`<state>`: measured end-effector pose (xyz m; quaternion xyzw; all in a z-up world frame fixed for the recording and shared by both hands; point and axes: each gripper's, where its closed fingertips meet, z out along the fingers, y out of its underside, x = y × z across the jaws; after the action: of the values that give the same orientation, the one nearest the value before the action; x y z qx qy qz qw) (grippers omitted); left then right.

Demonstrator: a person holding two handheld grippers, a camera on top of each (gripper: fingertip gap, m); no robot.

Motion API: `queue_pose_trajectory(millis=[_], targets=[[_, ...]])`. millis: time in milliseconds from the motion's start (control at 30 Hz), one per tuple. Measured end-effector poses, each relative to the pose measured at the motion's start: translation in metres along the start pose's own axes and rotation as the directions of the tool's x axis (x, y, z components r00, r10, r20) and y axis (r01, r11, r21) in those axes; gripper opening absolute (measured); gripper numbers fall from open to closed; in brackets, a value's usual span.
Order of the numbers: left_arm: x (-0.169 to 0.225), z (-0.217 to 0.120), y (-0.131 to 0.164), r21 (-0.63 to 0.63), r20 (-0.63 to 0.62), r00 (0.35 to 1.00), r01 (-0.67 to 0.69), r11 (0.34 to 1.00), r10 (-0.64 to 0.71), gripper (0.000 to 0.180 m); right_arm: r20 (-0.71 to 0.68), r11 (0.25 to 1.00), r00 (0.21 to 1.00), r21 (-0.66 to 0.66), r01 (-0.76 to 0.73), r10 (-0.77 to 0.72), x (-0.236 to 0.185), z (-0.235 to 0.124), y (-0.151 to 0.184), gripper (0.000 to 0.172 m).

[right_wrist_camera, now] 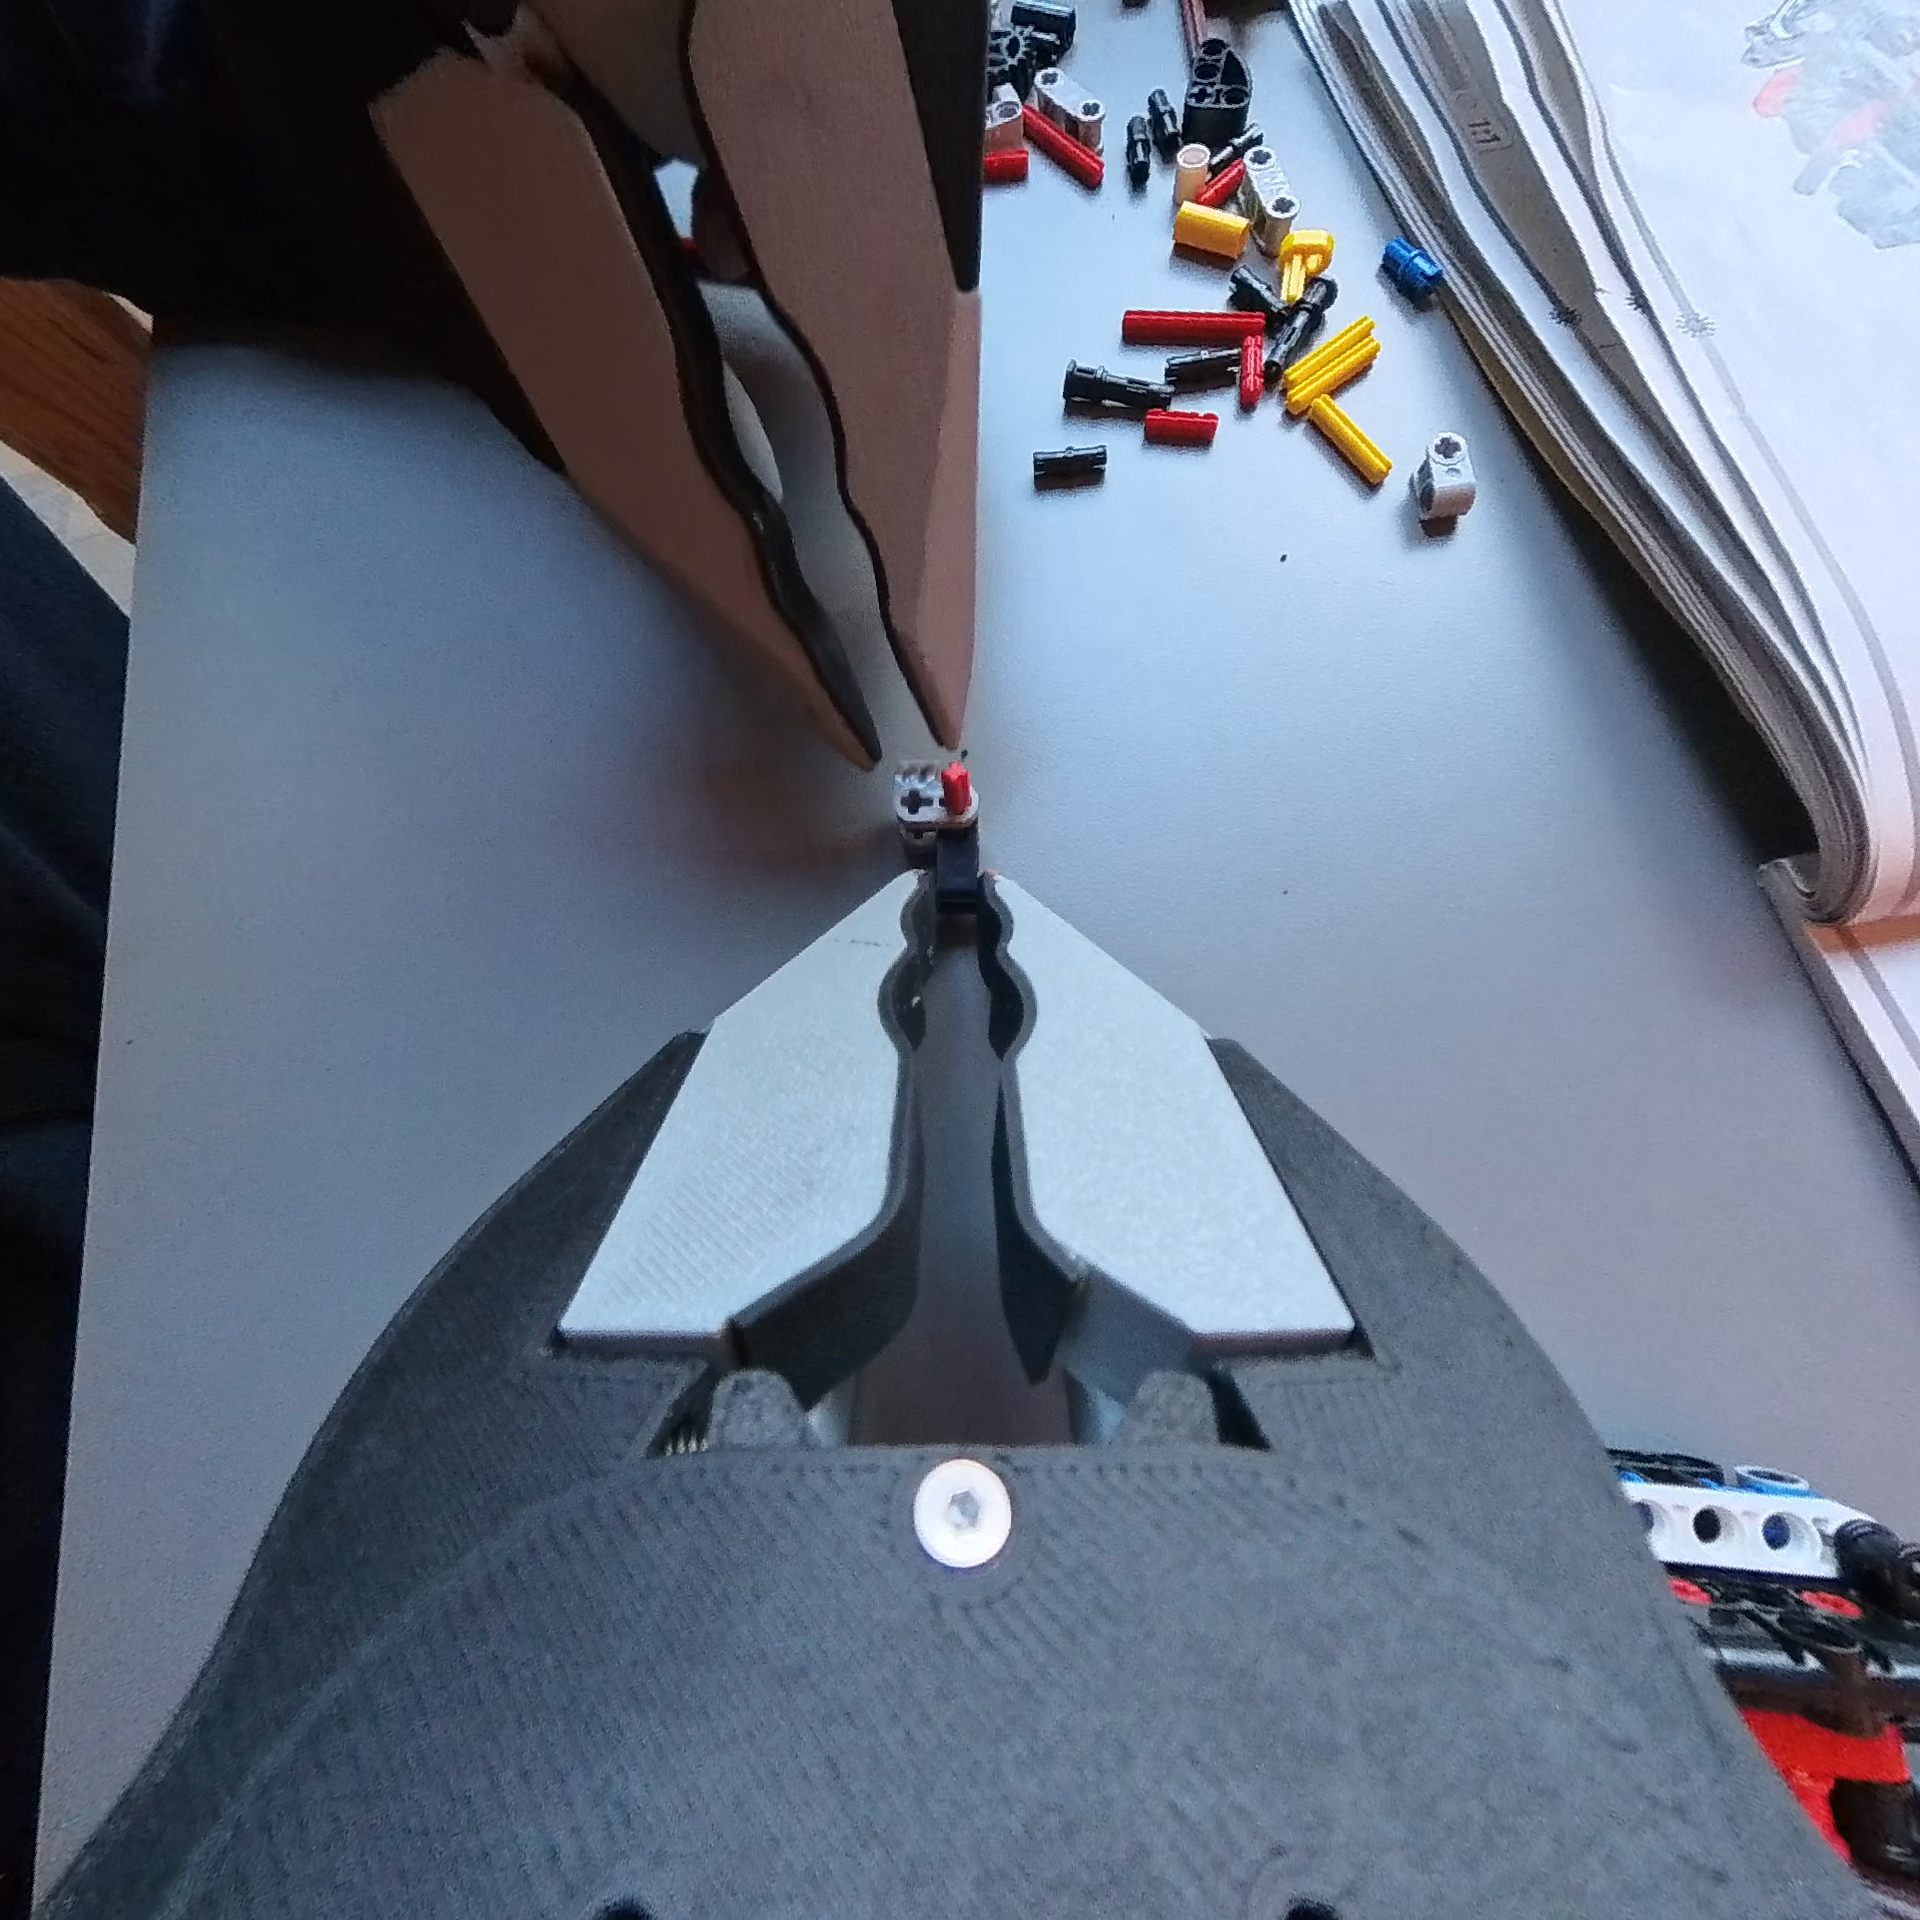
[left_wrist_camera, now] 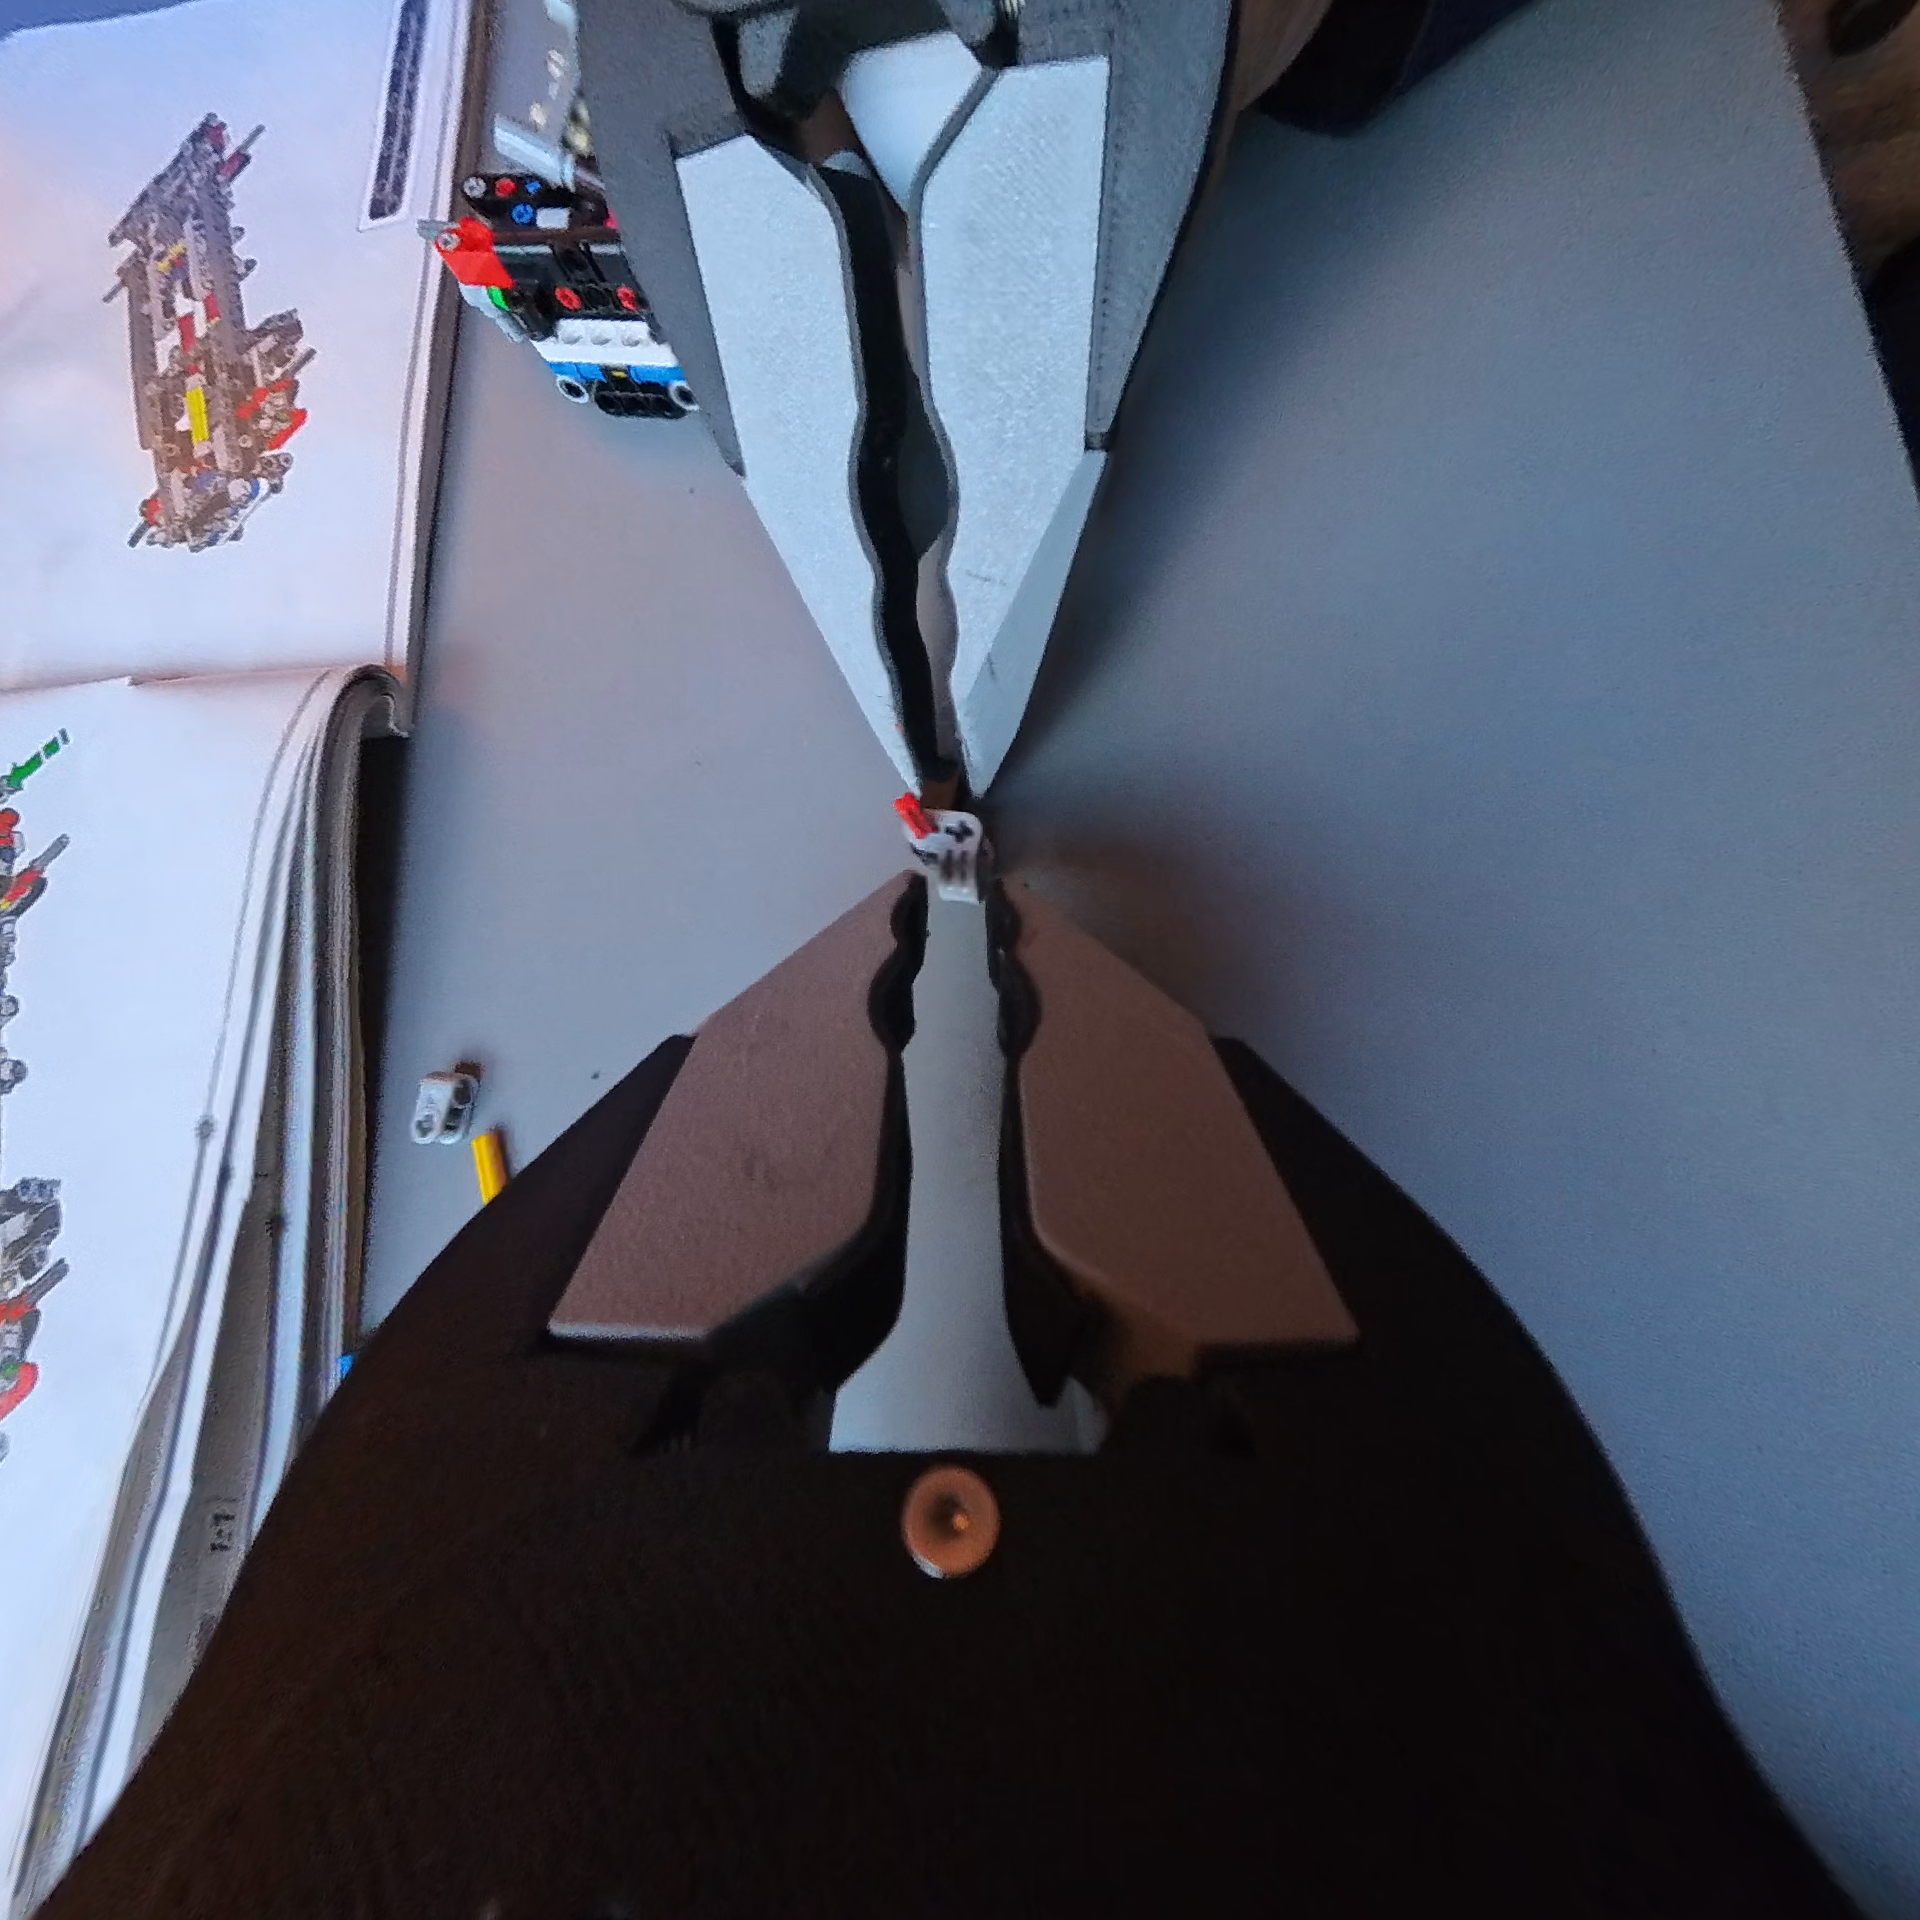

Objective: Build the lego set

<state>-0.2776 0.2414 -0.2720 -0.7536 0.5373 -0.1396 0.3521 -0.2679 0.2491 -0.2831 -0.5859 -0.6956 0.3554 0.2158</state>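
Observation:
My left gripper [left_wrist_camera: 956, 883], with brown fingers, is shut on a small light grey connector [left_wrist_camera: 958, 854] that has a red pin [left_wrist_camera: 911, 812] stuck in it. The right wrist view shows the same connector [right_wrist_camera: 920, 805] and red pin [right_wrist_camera: 955, 787] at the left gripper's tips [right_wrist_camera: 912, 750]. My right gripper [right_wrist_camera: 954, 883], with grey fingers, is shut on a short black pin [right_wrist_camera: 956, 871] whose front end meets the connector. In the left wrist view the right gripper [left_wrist_camera: 940, 774] comes in from the top, tip to tip with the left one. Both are just above the grey table [left_wrist_camera: 1455, 727].
An open instruction booklet [left_wrist_camera: 156, 416] lies along the table's side and also shows in the right wrist view [right_wrist_camera: 1662, 416]. A partly built model [left_wrist_camera: 582, 301] stands near it. Several loose red, yellow and black pieces [right_wrist_camera: 1247, 343] lie scattered. A grey connector [left_wrist_camera: 445, 1107] and a yellow axle [left_wrist_camera: 486, 1164] lie near the booklet. The grippers are tip to tip, or close to it. My left tips are roughly 11 cm from the yellow axle [left_wrist_camera: 486, 1164]. Seen from the right wrist view [right_wrist_camera: 1374, 452] as well.

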Motion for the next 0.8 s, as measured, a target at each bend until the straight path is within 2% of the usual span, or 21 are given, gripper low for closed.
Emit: queue_pose_trajectory(millis=[167,367,800], targets=[[0.0,-0.007,-0.012,0.083,-0.061,0.996,0.077,0.994,-0.072,0.009,-0.002,1.0,1.0,0.0,0.002,-0.002,0.0,0.0,0.0,0.004],[-0.005,-0.002,-0.017,0.09,-0.113,0.978,0.187,0.978,-0.177,0.01,-0.003,1.0,1.0,0.0,0.005,-0.005,0.0,0.0,0.0,0.004],[-0.009,0.002,-0.019,0.069,-0.126,0.976,0.189,0.979,-0.18,0.0,-0.003,1.0,1.0,-0.002,0.011,-0.011,-0.001,0.0,0.0,0.005]])
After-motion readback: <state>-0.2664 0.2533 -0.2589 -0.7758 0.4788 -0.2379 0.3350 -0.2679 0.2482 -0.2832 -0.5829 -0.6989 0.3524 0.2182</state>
